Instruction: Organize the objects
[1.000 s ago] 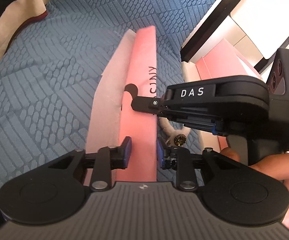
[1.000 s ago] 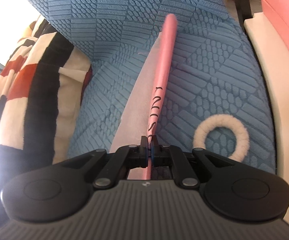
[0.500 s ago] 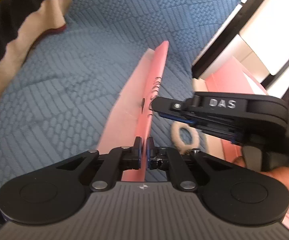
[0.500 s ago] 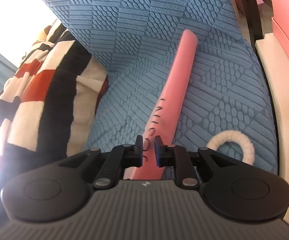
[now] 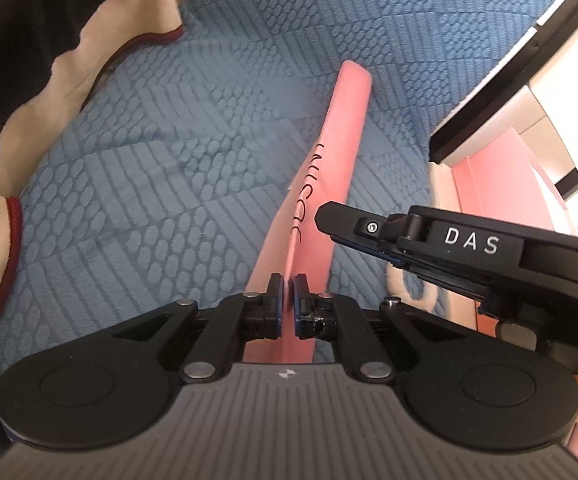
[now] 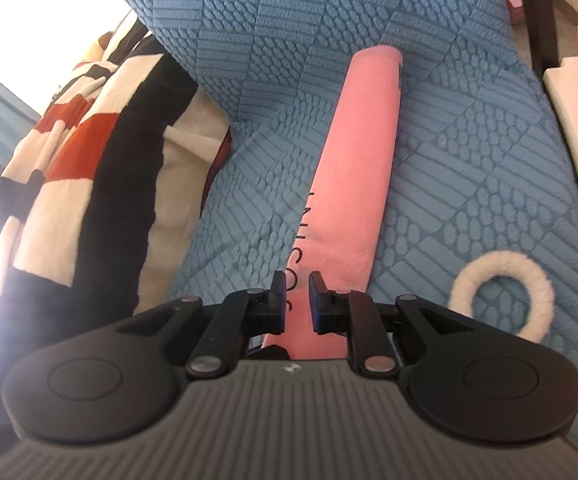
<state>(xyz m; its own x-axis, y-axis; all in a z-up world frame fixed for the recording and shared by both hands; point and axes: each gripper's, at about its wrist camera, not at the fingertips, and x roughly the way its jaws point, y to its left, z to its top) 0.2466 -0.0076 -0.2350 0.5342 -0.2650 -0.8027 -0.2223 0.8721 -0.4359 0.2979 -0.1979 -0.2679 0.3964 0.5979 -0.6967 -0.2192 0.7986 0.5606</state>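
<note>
Since a second ago the left gripper (image 5: 288, 294) has closed from a loose straddle onto the near edge of the flat pink fabric pouch with black lettering (image 5: 331, 184), while the right gripper (image 6: 292, 300) has let go of it and now stands narrowly parted, the pouch passing between its pads without being pressed. The pouch runs from 6 o'clock up toward 12 o'clock in both wrist views, its far end resting on the blue quilted bedspread (image 5: 161, 184) and its near end lifted in the left pinch. This looks like a hand-over in the middle of tidying: the left has taken the pouch so the right can go elsewhere. The next move probably calls for the right gripper to back clear, then for the left to carry the limp pouch without letting it sag or twist. A fluffy white ring (image 6: 501, 294) lies on the spread at 3 o'clock, apart from the pouch. A black, cream and red striped blanket (image 6: 73, 168) is heaped at 9 o'clock, and a white, black-edged piece of furniture (image 5: 529, 64) stands at 2 o'clock.
</note>
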